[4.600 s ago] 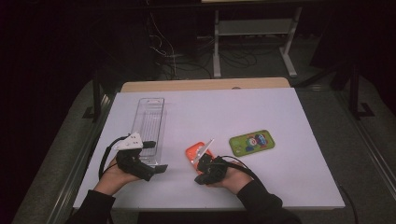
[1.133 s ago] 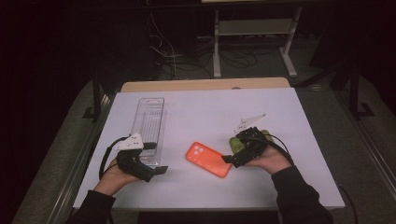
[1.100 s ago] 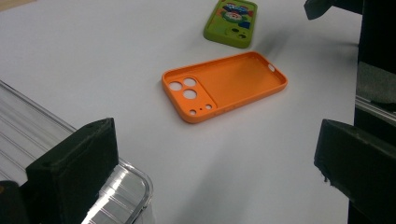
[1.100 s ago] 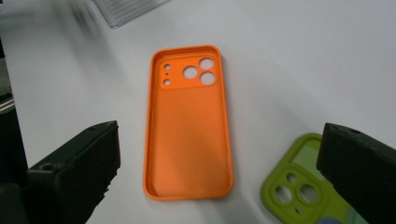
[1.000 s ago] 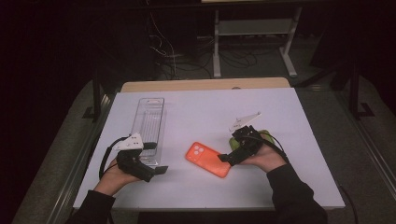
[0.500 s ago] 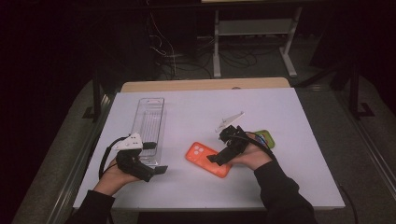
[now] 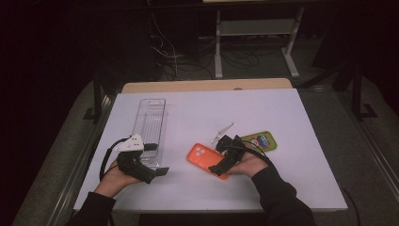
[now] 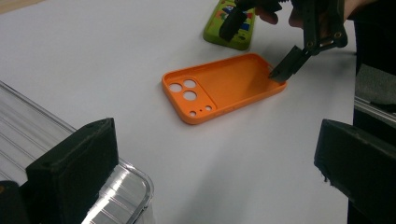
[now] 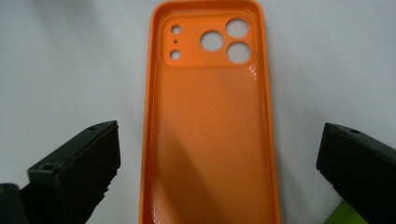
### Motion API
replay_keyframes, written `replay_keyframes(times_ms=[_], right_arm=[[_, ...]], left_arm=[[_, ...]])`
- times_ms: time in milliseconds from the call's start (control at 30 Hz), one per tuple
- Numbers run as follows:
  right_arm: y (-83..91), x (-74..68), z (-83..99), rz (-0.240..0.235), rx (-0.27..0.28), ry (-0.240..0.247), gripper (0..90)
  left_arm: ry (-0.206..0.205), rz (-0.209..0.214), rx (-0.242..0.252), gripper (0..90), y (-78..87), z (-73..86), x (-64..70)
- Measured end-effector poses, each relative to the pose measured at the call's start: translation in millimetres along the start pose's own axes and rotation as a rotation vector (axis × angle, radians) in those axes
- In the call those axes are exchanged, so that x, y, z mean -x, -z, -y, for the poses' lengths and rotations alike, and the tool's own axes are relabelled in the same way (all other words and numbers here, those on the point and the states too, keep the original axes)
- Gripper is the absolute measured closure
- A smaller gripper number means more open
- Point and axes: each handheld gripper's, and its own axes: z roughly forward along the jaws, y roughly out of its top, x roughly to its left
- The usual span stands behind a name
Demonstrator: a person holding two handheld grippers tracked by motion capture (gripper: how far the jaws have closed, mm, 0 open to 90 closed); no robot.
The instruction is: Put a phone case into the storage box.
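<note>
I see a white-topped counter (image 7: 197,113) with a wooden far edge. Lying on it: a clear ribbed plastic tray (image 7: 150,128) at left, an orange phone case (image 7: 204,157), hollow side up, at centre, and a green phone case (image 7: 261,140) near it, at right.

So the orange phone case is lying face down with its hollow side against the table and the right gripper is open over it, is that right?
Not quite. The orange phone case lies with its hollow side facing up; the right gripper view looks straight into its textured inside and raised rim. The rest holds: the right gripper is open over it, one jaw on either side.
</note>
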Motion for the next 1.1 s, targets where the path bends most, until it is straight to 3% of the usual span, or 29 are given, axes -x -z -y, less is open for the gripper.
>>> replay_keyframes(times_ms=[333, 733, 833, 1100], right_arm=[[-15.8, -6.8, 6.3, 0.016, -0.082, 0.024, 1.5], [-15.3, -11.7, 8.5, 0.037, -0.088, 0.047, 8.7], [-13.7, -12.5, 8.2, 0.035, -0.092, 0.038, 14.6], [-13.2, -12.5, 7.3, 0.044, -0.095, 0.042, 15.3]], left_arm=[[-0.007, 0.003, -0.007, 0.0, 0.3, 0.2, -1.0], [-0.003, 0.004, -0.008, 0.0, -0.1, 0.1, -0.9], [-0.003, 0.002, -0.009, 0.0, -0.5, 0.1, -0.4], [-0.008, -0.005, -0.001, 0.0, 0.0, 0.2, -0.4]])
